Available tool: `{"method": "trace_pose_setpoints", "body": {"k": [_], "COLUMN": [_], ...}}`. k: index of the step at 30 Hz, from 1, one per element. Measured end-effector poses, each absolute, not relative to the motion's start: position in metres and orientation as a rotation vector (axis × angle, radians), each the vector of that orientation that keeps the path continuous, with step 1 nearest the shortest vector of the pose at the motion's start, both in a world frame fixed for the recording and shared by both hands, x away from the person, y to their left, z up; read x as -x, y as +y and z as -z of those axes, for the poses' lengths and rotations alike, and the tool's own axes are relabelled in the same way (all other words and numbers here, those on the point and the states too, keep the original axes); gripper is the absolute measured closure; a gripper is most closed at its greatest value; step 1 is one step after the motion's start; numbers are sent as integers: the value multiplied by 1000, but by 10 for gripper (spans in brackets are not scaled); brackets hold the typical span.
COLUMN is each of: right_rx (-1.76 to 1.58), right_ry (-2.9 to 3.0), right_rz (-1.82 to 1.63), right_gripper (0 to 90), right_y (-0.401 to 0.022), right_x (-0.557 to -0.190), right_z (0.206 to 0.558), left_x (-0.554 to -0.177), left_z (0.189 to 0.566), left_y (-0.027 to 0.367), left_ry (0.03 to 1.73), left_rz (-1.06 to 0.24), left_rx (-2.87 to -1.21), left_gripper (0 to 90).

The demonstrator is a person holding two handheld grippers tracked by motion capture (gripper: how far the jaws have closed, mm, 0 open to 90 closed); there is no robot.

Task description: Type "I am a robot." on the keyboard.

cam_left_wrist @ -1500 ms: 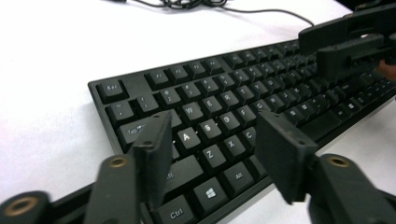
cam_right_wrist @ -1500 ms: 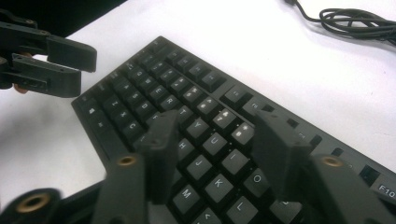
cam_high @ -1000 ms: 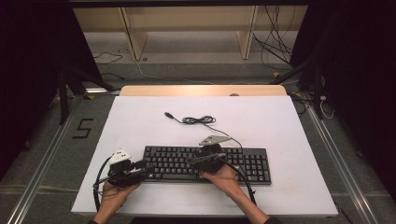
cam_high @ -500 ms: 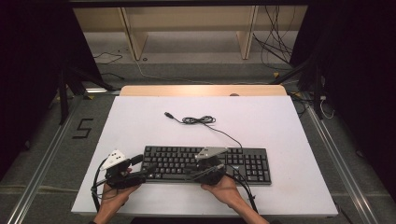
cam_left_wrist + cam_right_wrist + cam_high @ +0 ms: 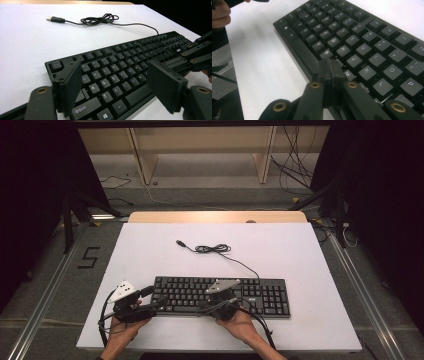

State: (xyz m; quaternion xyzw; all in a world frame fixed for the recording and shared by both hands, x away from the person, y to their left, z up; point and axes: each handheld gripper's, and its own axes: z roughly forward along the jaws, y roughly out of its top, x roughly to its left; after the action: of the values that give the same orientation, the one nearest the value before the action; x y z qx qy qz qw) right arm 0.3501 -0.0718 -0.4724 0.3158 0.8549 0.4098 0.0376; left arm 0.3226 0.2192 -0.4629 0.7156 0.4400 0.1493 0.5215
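Black keyboard (image 5: 220,296), long axis nine to three o'clock, cable (image 5: 215,249) trailing toward eleven, left gripper (image 5: 152,300) splayed wide, right gripper (image 5: 329,72) just clenched empty at its front edge.

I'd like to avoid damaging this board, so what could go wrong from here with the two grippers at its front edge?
The right gripper, jaws shut pad to pad after just closing with nothing between them, points at the keyboard by the space bar; pushing down may press neighbouring keys. The left gripper hovers open over the left end; closing there could catch keycaps. The cable lies loose behind and may drag if the board shifts.
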Motion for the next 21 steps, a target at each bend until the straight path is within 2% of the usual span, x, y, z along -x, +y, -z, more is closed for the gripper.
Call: {"method": "trace_pose_setpoints", "body": {"k": [21], "right_rx": [-974], "right_ry": [2646], "right_rz": [-1212], "right_gripper": [900], "right_y": [-69], "right_x": [-349], "right_z": [482], "left_x": [-322], "left_z": [463], "left_y": [219], "left_ry": [1049], "left_rz": [-363], "left_rx": [-1723], "left_gripper": [277]}}
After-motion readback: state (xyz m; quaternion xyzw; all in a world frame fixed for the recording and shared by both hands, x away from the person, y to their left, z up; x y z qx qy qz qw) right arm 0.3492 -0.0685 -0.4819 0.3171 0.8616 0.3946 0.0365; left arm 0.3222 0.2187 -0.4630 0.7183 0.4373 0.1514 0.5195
